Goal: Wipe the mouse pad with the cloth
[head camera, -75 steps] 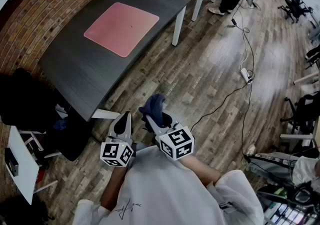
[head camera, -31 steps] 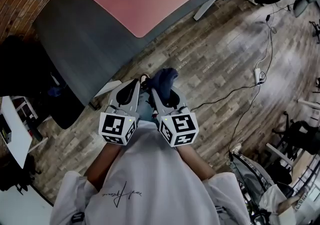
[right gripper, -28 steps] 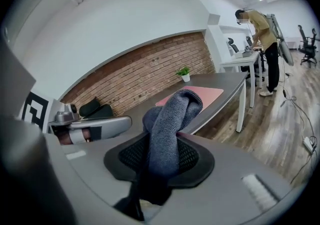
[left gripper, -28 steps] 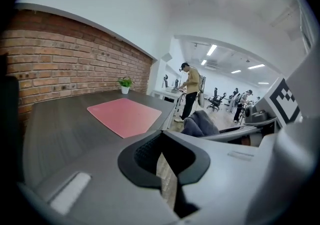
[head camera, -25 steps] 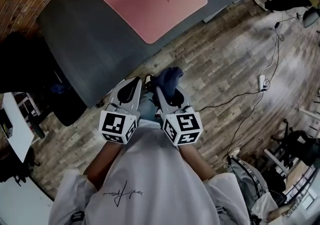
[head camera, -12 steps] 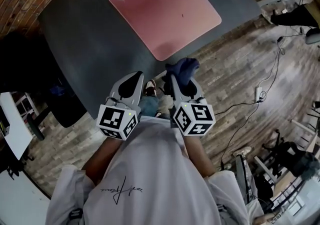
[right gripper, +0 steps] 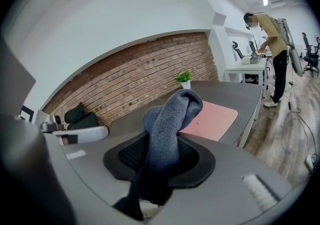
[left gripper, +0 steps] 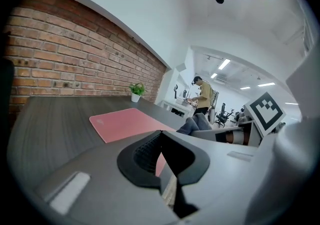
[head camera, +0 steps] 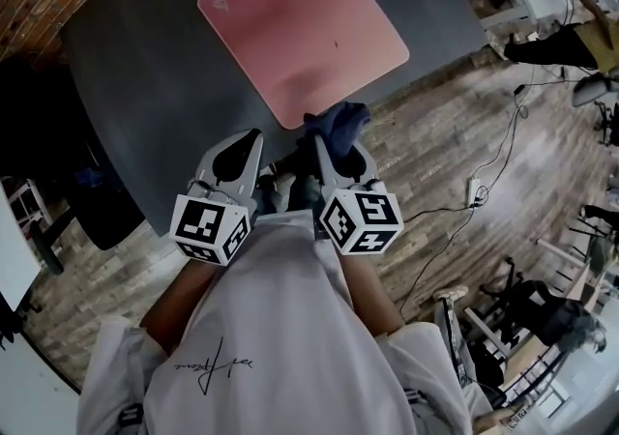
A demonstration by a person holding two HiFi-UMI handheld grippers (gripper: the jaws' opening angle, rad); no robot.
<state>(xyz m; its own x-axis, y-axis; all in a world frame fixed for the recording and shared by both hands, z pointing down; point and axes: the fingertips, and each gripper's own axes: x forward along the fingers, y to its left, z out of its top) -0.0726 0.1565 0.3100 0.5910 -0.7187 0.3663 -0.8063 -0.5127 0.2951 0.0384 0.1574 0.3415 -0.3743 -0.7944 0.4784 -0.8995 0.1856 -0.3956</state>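
The pink mouse pad (head camera: 305, 27) lies flat on the dark table (head camera: 145, 66), and also shows in the left gripper view (left gripper: 127, 121) and the right gripper view (right gripper: 212, 118). My right gripper (head camera: 329, 148) is shut on a bunched blue-grey cloth (head camera: 340, 122), which hangs just over the pad's near corner at the table edge. The cloth (right gripper: 170, 124) stands up out of my right gripper (right gripper: 165, 149) and hides the pads. Beside it, my left gripper (head camera: 249, 140) is shut with nothing in it, over the table's near edge; in its own view the left gripper (left gripper: 161, 139) points at the pad.
A small potted plant (left gripper: 136, 90) stands at the table's far end. A black chair (head camera: 97, 211) is at the left. A cable and power strip (head camera: 474, 191) lie on the wooden floor at the right. A person in a yellow shirt (right gripper: 272, 29) stands at white desks beyond.
The person has walked up to the table. Both grippers have come from over the floor to the table's near edge, and the cloth now hangs at the pad's near corner.
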